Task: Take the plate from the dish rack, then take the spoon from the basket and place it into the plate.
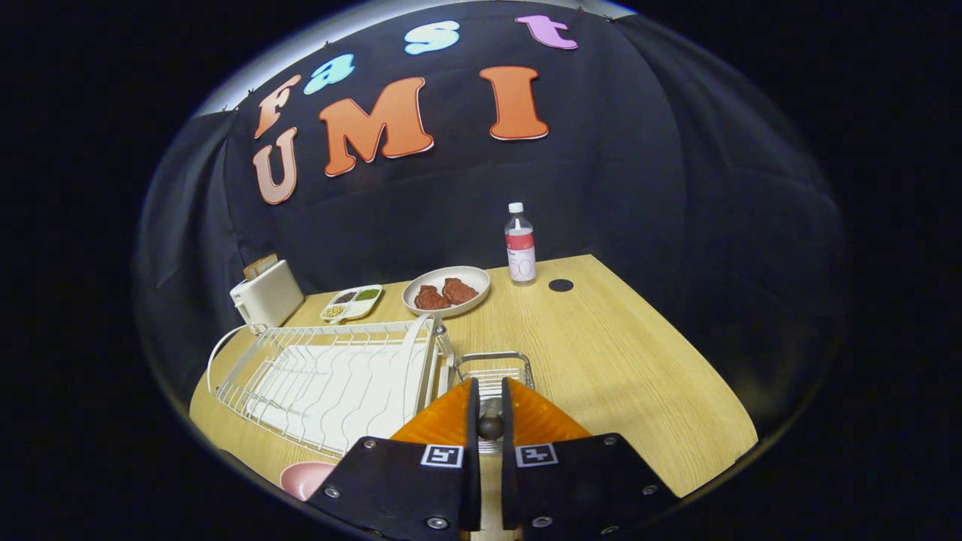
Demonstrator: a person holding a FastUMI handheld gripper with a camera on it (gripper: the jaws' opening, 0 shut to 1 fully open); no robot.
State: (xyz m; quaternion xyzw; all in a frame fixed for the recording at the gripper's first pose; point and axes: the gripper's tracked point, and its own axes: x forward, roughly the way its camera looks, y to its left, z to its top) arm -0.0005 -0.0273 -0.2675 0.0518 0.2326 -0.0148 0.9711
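White toaster (267, 299) stands farthest left on your wooden table (624, 376), with something brown poking from its slot, too small to identify. Just beside it sits a small divided dish (352, 302) of bits you can't make out. Nearer you, the wire dish rack (331, 383) on its white tray holds no plate; the pink plate (304, 479) lies on the table near your left finger, mostly hidden by the gripper body. Behind the rack is an oval dish (447, 290) with two reddish-brown pieces. Your gripper (490, 409) has its fingers nearly closed on a dark rounded spoon handle (491, 427) over the wire basket (496, 370), whose contents are hidden. Right of the oval dish stands a bottle (520, 244), then a dark round spot (561, 285).
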